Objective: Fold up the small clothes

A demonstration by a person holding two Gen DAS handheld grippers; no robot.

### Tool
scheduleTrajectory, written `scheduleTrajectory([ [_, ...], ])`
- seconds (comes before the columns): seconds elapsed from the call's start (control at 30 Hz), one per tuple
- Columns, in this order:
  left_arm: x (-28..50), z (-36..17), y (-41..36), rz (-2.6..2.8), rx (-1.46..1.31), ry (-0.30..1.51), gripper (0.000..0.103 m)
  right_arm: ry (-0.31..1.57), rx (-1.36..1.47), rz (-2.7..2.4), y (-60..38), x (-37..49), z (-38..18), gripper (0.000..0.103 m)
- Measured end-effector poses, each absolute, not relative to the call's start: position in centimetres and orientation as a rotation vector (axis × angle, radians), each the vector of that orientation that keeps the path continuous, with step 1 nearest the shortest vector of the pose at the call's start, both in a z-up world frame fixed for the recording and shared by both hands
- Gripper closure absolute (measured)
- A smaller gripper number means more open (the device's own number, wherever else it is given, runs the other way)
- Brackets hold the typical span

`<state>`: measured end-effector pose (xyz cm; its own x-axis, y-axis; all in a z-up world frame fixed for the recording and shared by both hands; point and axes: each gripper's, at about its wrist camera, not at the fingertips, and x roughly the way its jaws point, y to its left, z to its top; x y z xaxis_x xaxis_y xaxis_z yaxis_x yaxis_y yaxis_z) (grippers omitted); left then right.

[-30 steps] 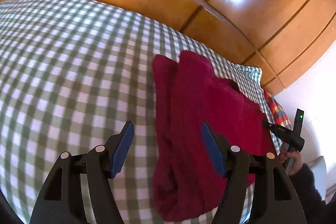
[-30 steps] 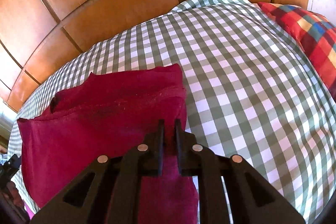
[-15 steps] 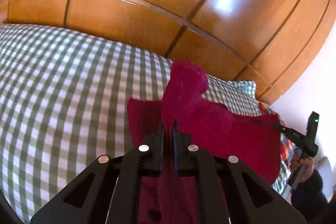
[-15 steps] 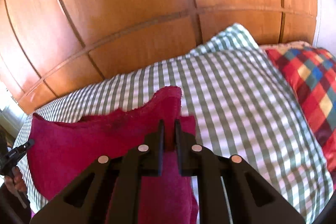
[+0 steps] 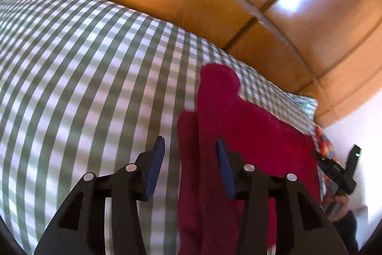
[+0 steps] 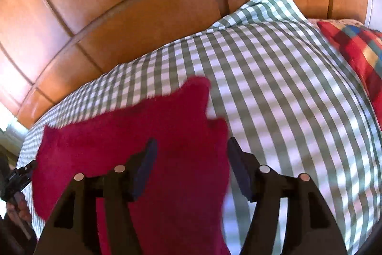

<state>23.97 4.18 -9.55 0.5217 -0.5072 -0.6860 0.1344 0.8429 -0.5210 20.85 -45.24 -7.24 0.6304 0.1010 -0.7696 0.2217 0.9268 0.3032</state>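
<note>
Crimson fleece garment (image 5: 250, 135): lies on green-checked bed (image 5: 83, 75), near its headboard edge.
Fingers: left gripper (image 5: 188, 166) and right gripper (image 6: 191, 169) just opened, gripping nothing.
Risk: released fold may spring open.

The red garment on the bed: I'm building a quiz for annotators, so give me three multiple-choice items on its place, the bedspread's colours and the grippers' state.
1. The red garment lies on:
A a checked bedspread
B a wooden floor
C a chair

2. The bedspread is checked in:
A blue and yellow
B green and white
C black and red

3. Both hand-held grippers are:
A clamped on cloth
B open
C out of view

Answers:
1 A, checks surround the garment.
2 B, green and white squares.
3 B, the left hand-held gripper and right hand-held gripper show parted pads, having just been opening, cloth unpinched.
</note>
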Motion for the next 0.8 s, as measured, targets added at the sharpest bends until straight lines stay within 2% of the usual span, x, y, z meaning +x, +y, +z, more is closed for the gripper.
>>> scheduleTrajectory([
  [0.17, 16.4, -9.3, 5.4, -0.53, -0.34, 0.893, 0.06, 0.907, 0.469, 0.047, -45.3, 13.4, -7.5, 0.032],
  [0.27, 12.4, -9.6, 4.7, -0.602, -0.277, 0.86, 0.048, 0.926, 0.465, 0.102, -43.9, 10.1, -7.9, 0.031],
  [0.33, 11.5, -10.0, 3.9, -0.601, -0.215, 0.861, 0.048, 0.949, 0.44, 0.097, -42.8, 9.3, -8.5, 0.031],
  [0.37, 11.4, -10.3, 3.4, -0.585, -0.188, 0.854, 0.048, 0.962, 0.428, 0.087, -42.2, 9.5, -9.0, 0.034],
  [0.4, 11.6, -10.5, 3.0, -0.575, -0.17, 0.849, 0.05, 0.97, 0.41, 0.074, -41.7, 9.6, -9.3, 0.048],
  [0.43, 11.9, -10.9, 2.7, -0.571, -0.153, 0.854, 0.058, 0.981, 0.386, 0.054, -41.3, 9.9, -9.6, 0.057],
  [0.47, 12.4, -11.4, 2.1, -0.591, -0.133, 0.883, 0.082, 0.996, 0.362, 0.035, -40.7, 10.3, -9.9, 0.072],
  [0.5, 12.5, -11.7, 1.9, -0.605, -0.125, 0.903, 0.087, 0.999, 0.348, 0.025, -40.3, 10.3, -9.8, 0.082],
  [0.57, 11.9, -11.1, 1.7, -0.612, -0.088, 0.886, 0.095, 0.99, 0.31, 0.014, -39.7, 10.1, -8.8, 0.092],
  [0.8, 6.6, -7.4, 5.1, -0.743, -0.113, 0.82, 0.097, 0.948, 0.24, 0.054, -39.4, 5.1, -4.4, 0.096],
])
